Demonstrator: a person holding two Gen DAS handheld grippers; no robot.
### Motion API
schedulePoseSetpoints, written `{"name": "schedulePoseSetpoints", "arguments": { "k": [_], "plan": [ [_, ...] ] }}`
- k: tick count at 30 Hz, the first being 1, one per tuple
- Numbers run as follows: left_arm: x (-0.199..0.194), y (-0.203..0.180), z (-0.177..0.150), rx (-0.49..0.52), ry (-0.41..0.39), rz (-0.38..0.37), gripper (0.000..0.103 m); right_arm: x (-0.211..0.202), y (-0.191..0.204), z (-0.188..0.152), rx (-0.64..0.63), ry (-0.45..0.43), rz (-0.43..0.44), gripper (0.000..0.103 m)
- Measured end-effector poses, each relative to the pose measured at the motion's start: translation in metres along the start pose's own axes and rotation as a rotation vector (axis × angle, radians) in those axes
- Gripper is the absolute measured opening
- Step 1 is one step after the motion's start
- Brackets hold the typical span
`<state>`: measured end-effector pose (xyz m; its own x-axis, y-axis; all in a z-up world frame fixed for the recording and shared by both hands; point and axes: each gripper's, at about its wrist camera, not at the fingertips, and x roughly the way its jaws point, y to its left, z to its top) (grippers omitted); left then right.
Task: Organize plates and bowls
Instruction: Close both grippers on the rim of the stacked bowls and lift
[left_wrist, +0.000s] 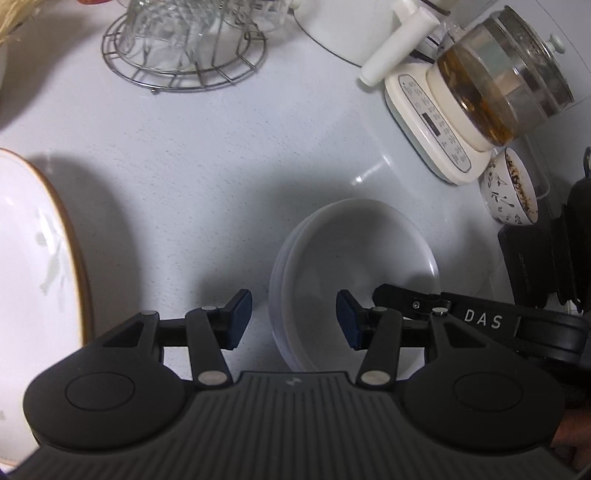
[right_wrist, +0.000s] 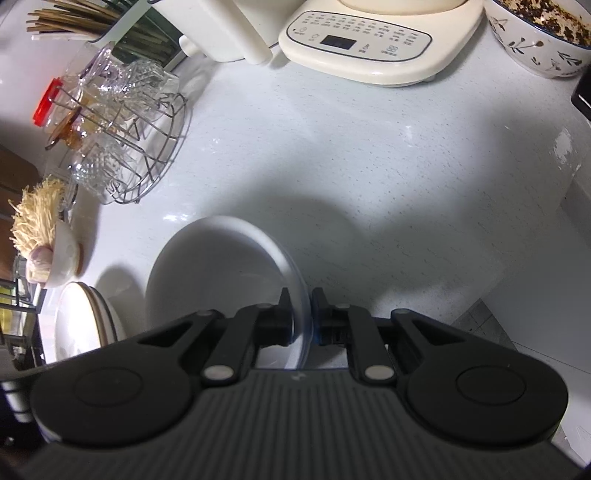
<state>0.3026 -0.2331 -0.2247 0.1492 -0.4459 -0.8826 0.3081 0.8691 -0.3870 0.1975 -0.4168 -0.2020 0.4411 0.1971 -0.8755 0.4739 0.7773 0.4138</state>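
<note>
A pale speckled bench (right_wrist: 369, 192) carries a kitchen's worth of ware. At its far edge stands a cream kettle base (right_wrist: 362, 48) with a printed control panel, a glass kettle (left_wrist: 506, 81) of brown liquid sitting on it. A wire rack (left_wrist: 184, 55) of upturned glasses stands near the far left. At the left lies a gold-rimmed plate (left_wrist: 33, 258) with a faint leaf print; the right wrist view shows it as the top of a short stack. Nearer the middle, white bowls (left_wrist: 354, 266) sit nested together, well apart from the plate. The right hand-held gripper (right_wrist: 302, 314) is clamped on the bowls' right rim, one pad inside and one outside. The left hand-held gripper (left_wrist: 294, 317) hangs half open over the bowls' near left rim, its blue pads (left_wrist: 240, 317) touching nothing. A small patterned bowl (left_wrist: 509, 192) of dark speckled contents stands just beside the kettle base.
</note>
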Motion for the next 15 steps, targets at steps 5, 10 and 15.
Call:
{"name": "schedulePoseSetpoints", "arguments": {
  "k": [5, 10, 15],
  "plan": [
    [0.003, -0.001, 0.002, 0.011, -0.029, -0.017, 0.049, 0.001, 0.0, 0.001, 0.009, 0.0, 0.005, 0.013],
    [0.007, 0.001, 0.005, 0.018, -0.023, -0.01, 0.037, 0.001, 0.0, 0.0, 0.003, -0.016, 0.005, 0.013],
    [0.009, 0.003, 0.012, 0.022, -0.032, -0.009, 0.029, 0.001, -0.001, 0.0, 0.01, -0.031, 0.005, 0.014]
  ]
}}
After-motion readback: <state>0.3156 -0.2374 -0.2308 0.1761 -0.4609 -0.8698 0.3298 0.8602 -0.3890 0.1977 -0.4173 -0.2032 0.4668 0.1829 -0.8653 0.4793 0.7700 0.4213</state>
